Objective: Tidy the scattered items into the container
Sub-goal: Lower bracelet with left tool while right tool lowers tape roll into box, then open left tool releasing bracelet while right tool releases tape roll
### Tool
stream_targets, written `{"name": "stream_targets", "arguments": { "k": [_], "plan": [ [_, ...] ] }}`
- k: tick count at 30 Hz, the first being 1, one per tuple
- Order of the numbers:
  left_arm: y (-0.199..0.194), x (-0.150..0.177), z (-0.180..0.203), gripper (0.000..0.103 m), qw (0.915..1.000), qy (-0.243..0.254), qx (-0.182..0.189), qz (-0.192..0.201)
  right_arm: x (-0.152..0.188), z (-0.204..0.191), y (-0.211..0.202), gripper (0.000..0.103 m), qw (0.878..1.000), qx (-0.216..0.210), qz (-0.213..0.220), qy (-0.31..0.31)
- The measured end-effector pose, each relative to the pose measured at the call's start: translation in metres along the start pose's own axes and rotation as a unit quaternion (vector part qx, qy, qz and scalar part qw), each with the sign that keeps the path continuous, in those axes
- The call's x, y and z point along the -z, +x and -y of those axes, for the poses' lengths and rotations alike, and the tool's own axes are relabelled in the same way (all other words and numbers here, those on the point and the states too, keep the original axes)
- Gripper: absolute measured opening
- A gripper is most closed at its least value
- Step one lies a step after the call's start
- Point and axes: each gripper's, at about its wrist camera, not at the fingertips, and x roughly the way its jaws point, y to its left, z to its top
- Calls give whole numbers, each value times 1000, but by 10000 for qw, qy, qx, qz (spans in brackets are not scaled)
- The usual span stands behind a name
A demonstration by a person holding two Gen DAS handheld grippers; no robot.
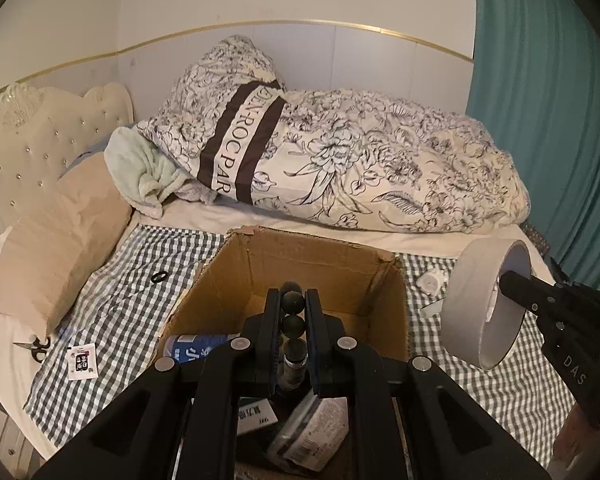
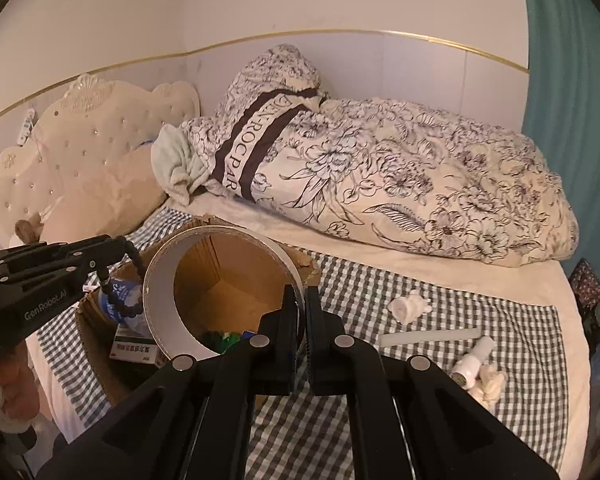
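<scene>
My left gripper hangs over the open cardboard box on the bed. Its jaws are pinching a string of black beads, which dangles down toward the inside of the box. My right gripper has its jaws pressed on the wall of a big white tape roll, held just above the right side of the box. Inside the box I can see a blue bottle, a small carton and what looks like a clear tub, though it is partly hidden. On the checked cloth to the right of the box lie a white stick, a small white bottle and a little white lump. To the left lie scissors, a small packet and a black ring.
</scene>
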Motion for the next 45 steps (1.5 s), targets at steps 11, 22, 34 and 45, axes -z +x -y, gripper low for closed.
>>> {"name": "stream_targets", "arguments": {
  "k": [11, 22, 34, 45],
  "plan": [
    [46, -14, -12, 11, 9998, -29, -51, -180, -17, -19, 73, 3, 9977, -522, -430, -80],
    [105, -22, -31, 11, 9966, -216, 82, -785, -22, -35, 153, 3, 9878, -708, -1374, -196],
    [108, -27, -26, 17, 9969, -154, -84, -767, -11, -34, 163, 30, 9865, -339, -1515, -518],
    [75, -38, -22, 24, 9983, -206, -137, -527, -27, -35, 127, 47, 9887, -515, -1339, -425]
  ]
}}
